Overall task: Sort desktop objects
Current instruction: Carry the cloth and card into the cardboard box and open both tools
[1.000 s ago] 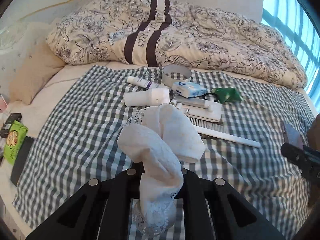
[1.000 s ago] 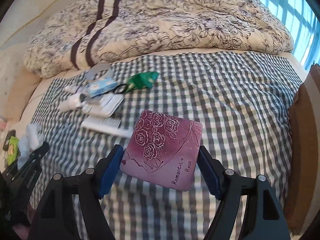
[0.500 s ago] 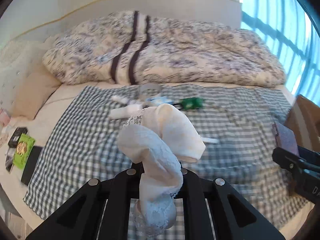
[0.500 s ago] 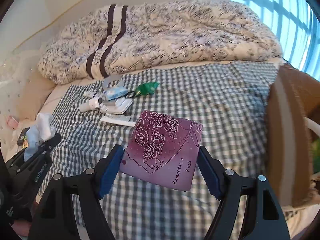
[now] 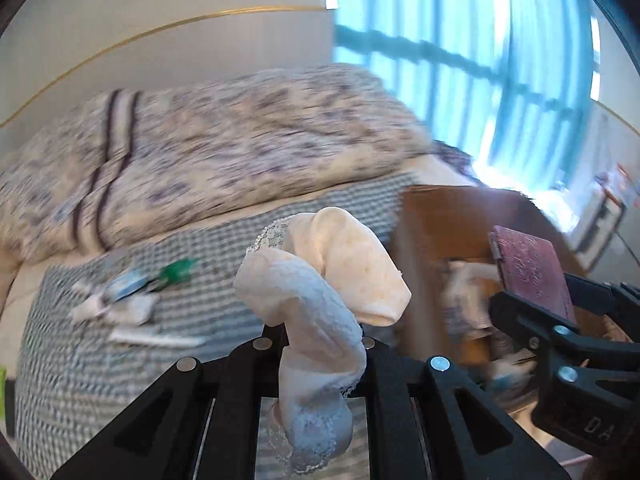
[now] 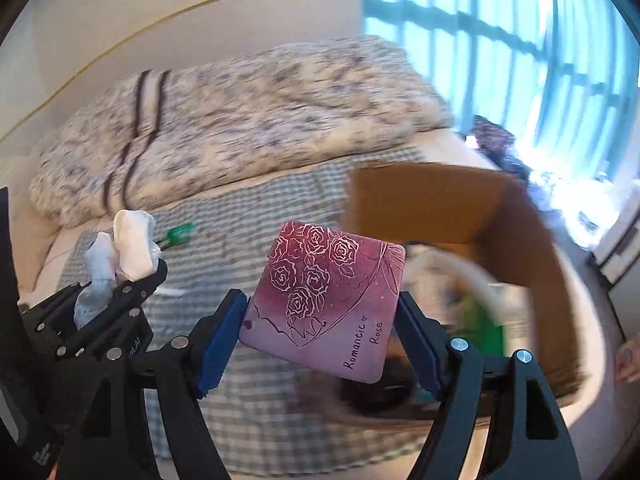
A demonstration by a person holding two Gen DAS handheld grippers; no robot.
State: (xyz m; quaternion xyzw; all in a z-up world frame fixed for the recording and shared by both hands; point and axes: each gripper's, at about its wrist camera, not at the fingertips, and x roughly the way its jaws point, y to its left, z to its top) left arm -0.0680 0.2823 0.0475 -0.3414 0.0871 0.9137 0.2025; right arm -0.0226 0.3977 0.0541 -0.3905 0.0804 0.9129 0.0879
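Observation:
My left gripper (image 5: 324,336) is shut on a bunched white lace-trimmed cloth (image 5: 320,280), which stands up from the jaws; the cloth (image 6: 128,248) and the left gripper (image 6: 154,266) also show at the left of the right wrist view. My right gripper (image 6: 320,312) is shut on a purple box printed with roses (image 6: 324,300), held tilted between the blue pads (image 6: 218,340). The purple box (image 5: 528,272) and the right gripper (image 5: 536,300) also appear at the right of the left wrist view. An open cardboard box (image 6: 440,208) with items inside lies just beyond both grippers.
A checked cloth (image 5: 100,360) covers the bed, with a cluster of toiletries (image 5: 120,300), a green packet (image 5: 178,270) and a white comb (image 5: 156,338) on it. A flowered duvet (image 6: 240,128) is piled behind. A window (image 6: 520,60) fills the right.
Both grippers have swung right and risen with their loads still held. The cardboard box has come into view ahead, and the toiletries have slid to the left.

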